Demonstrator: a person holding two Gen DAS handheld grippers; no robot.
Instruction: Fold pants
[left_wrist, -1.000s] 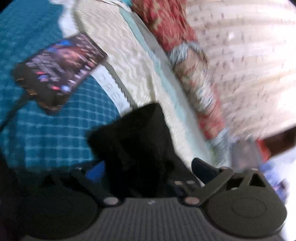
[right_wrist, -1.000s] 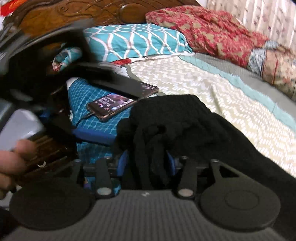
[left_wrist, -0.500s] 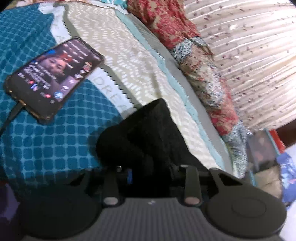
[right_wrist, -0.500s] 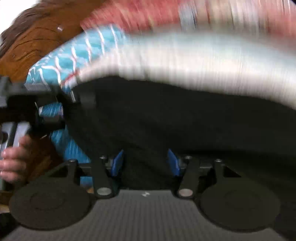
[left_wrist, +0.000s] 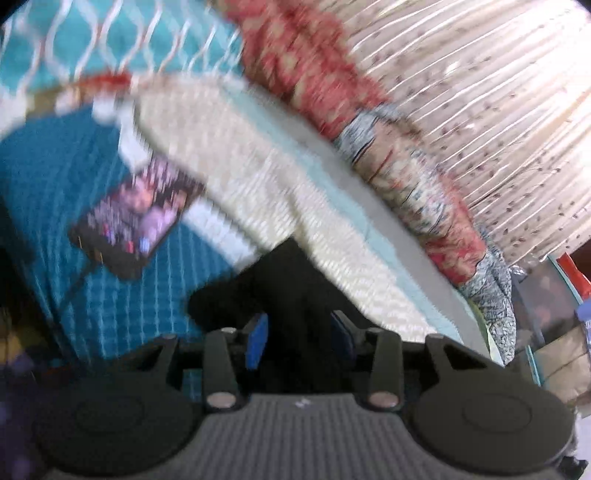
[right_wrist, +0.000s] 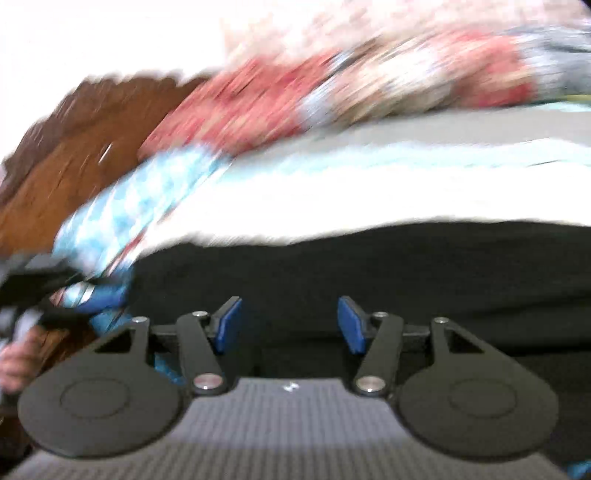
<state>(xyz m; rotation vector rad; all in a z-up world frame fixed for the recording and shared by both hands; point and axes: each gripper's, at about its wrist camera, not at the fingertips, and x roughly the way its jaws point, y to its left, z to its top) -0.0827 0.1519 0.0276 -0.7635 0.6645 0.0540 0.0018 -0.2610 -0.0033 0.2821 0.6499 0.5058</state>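
Left gripper (left_wrist: 297, 334): blue pads close together with a bunch of the black pants (left_wrist: 284, 291) between them, so pinching cloth; the rest of the bunch pokes out ahead of the pads. Right gripper (right_wrist: 288, 325): pads spread, black pants (right_wrist: 406, 280) running between and past them; whether they bite the cloth, cannot tell, looks loose. Both views motion-blurred. Landmark is the phone (left_wrist: 135, 218): in the left view the pants lie toward the camera from the phone, at the boundary of the teal blanket (left_wrist: 44, 192) it rests on and the white cover (left_wrist: 280, 206). In the right view the cloth spreads as a wide dark band across the frame, long axis roughly side to side, extending mostly rightward of the pads. Judgement: left has the firm hold, so it is the anchor; right, sitting on the long run of fabric, must close before any fold carries over. Red quilt (left_wrist: 391, 147) well beyond the phone, clear of the fold.
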